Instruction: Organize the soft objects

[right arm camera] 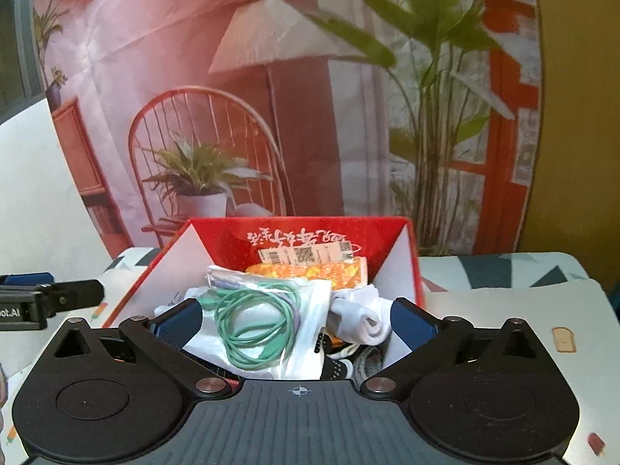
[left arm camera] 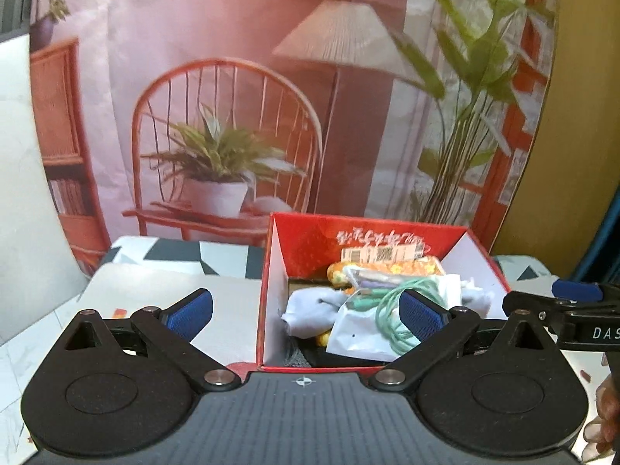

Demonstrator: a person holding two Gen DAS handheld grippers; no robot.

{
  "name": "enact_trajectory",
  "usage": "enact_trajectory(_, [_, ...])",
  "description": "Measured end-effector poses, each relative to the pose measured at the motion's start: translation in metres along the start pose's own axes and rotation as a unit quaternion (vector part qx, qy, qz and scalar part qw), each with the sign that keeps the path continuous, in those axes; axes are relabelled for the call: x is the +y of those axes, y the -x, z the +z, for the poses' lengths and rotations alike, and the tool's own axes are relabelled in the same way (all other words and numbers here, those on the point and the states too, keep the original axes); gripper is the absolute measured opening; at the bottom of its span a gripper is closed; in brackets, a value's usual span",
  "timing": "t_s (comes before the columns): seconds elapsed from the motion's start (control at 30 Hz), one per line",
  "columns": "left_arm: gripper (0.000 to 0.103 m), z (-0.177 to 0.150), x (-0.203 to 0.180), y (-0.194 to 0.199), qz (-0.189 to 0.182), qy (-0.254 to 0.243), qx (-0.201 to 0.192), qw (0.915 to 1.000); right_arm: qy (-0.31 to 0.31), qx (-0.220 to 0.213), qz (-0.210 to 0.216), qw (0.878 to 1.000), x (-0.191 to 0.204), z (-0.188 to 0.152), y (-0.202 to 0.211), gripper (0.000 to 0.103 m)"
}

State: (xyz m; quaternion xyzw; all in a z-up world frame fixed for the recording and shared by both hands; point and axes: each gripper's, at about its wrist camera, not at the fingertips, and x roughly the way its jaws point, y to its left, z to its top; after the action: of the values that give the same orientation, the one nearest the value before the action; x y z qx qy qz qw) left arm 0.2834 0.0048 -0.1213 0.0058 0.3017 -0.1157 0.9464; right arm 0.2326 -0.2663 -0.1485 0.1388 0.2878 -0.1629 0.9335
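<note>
Both claws spread wide, nothing between the pads. Left gripper [left arm camera: 306, 314] and right gripper [right arm camera: 296, 319] sit low centre of their frames, over the red box [right arm camera: 217, 240]. Box holds a bagged green cable [right arm camera: 252, 329], white socks [right arm camera: 360, 317], orange packet [right arm camera: 310, 273]; items underneath hidden, dark, unreadable.

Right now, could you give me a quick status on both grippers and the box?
Left gripper open, empty. Right gripper open, empty. Red box holds bagged green cable, white socks. Nothing blocking.
</note>
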Motion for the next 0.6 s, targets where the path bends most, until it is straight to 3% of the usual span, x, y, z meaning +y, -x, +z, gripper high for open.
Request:
enact_trajectory(0.4, [0.103, -0.001, -0.025, 0.072, 0.038, -0.039, -0.034, 0.9980, -0.008, -0.031, -0.027, 0.999, 0.004, 0.001, 0.077, 0.103])
enact_trajectory(0.6, [0.103, -0.004, -0.035, 0.105, 0.036, -0.034, -0.038, 0.9981, -0.008, -0.049, -0.037, 0.998, 0.008, -0.001, 0.118, 0.103])
